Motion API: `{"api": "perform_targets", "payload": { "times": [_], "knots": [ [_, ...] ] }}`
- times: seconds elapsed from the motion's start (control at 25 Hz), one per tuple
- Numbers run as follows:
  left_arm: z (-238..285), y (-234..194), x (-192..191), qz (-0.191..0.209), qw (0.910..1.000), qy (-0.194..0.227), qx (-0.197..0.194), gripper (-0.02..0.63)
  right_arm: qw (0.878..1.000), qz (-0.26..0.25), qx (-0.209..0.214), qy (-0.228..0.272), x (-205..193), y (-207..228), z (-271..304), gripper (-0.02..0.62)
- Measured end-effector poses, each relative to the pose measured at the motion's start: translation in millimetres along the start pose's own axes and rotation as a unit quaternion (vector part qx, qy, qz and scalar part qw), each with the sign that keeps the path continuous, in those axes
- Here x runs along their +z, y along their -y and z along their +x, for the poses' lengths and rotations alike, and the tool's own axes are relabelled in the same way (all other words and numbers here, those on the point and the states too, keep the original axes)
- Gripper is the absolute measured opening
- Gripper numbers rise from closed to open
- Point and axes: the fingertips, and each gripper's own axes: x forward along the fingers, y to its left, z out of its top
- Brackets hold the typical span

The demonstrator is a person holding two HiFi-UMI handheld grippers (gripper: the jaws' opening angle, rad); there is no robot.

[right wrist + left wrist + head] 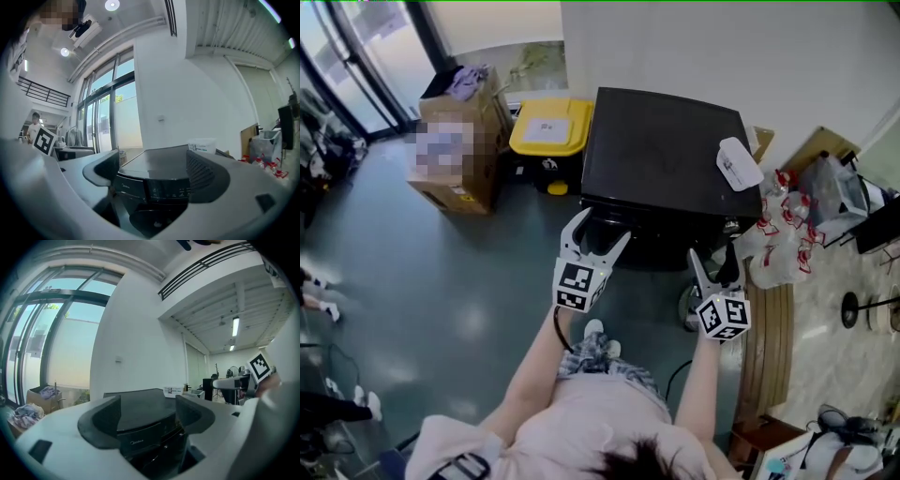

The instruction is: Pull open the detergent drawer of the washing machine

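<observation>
Left gripper (600,231) and right gripper (712,264) hang before the washer (666,141) (white box (739,162) on its lid), both with fingers spread wide, nothing between them.

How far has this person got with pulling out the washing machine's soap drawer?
Nothing looks done yet: the detergent drawer sits flush with the front of the washing machine. In hand: the left gripper hovers open and empty before the machine's upper left front. The right gripper is open and empty too. Left to do: close on the drawer and pull it out.
</observation>
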Motion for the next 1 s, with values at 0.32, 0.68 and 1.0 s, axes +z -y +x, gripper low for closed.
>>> {"api": "perform_targets", "payload": {
  "times": [0.32, 0.68, 1.0],
  "knots": [
    [26, -42, -8, 0.006, 0.9997, -0.021, 0.007, 0.354, 0.999, -0.004, 0.031, -0.018, -7, -22, 59, 0.443],
    [57, -71, -16, 0.013, 0.9991, -0.040, 0.009, 0.354, 0.995, -0.026, 0.080, -0.057, -16, -37, 114, 0.442],
    [81, -90, -30, 0.071, 0.9886, -0.122, -0.052, 0.353, 0.959, -0.111, 0.198, -0.169, -36, -69, 165, 0.442]
  ]
}}
